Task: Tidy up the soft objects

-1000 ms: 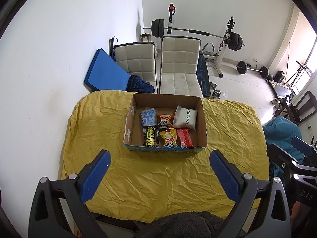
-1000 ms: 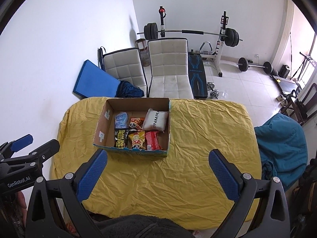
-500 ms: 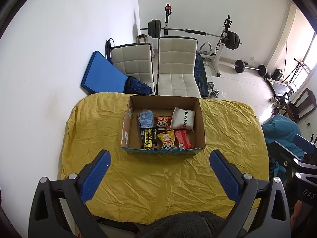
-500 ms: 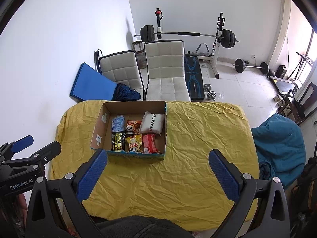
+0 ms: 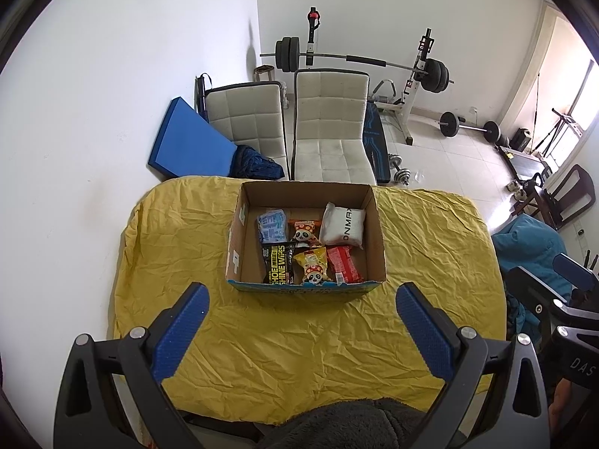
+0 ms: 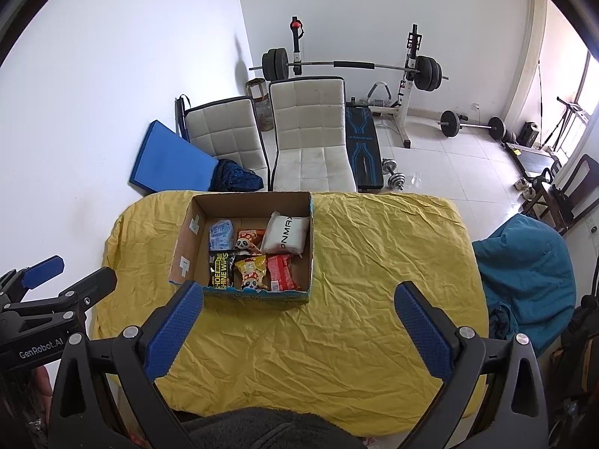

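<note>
An open cardboard box (image 5: pixel 370 220) (image 6: pixel 183 239) stands on a table under a yellow cloth (image 5: pixel 299 333) (image 6: pixel 374 262). Inside lie several soft packets: a white pouch (image 5: pixel 342 224) (image 6: pixel 286 237), a blue-white pack (image 5: pixel 272 226), a black shoe-wipes pack (image 5: pixel 277 263) (image 6: pixel 221 267), panda snack bags (image 5: pixel 312 262) (image 6: pixel 252 271) and a red pack (image 5: pixel 342 262). My left gripper (image 5: pixel 301 331) and right gripper (image 6: pixel 297 327) are both open and empty, held high above the near part of the table, short of the box.
Two white chairs (image 5: pixel 329 127) stand behind the table, with a blue mat (image 5: pixel 187 146) against the wall. A barbell rack (image 5: pixel 419 71) and weights are beyond. A teal beanbag (image 6: pixel 524 273) sits right of the table.
Both grippers have risen and pulled back a little, so the box looks smaller and further off. Both stay open.
</note>
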